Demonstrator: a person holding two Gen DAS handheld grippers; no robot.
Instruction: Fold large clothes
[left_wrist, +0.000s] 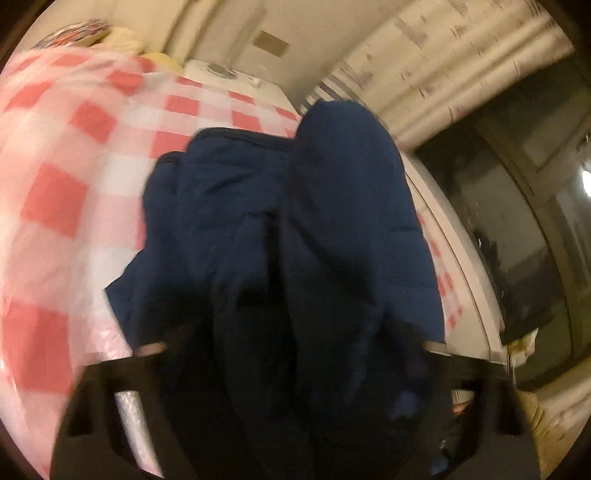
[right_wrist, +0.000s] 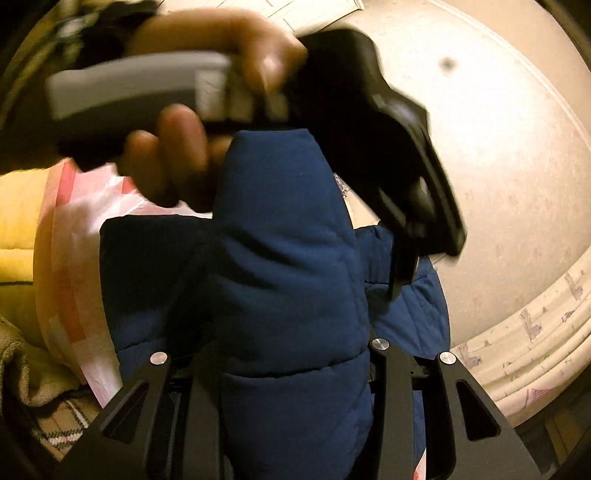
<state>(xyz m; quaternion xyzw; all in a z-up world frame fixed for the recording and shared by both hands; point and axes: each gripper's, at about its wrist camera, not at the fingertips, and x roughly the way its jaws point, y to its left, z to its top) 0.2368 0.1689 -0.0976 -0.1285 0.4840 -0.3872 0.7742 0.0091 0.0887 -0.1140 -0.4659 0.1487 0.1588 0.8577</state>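
Right wrist view: right gripper (right_wrist: 295, 369) fingers pinch navy puffer jacket (right_wrist: 288, 258), its long axis running straight ahead toward left gripper (right_wrist: 402, 229), whose own finger state is too blurred to tell

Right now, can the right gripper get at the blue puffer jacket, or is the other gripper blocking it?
Probably yes. The blue puffer jacket already bulges between the right gripper's fingers, which look closed on a thick fold. The left gripper and its hand sit farther along the jacket, beyond that fold, not in the way.
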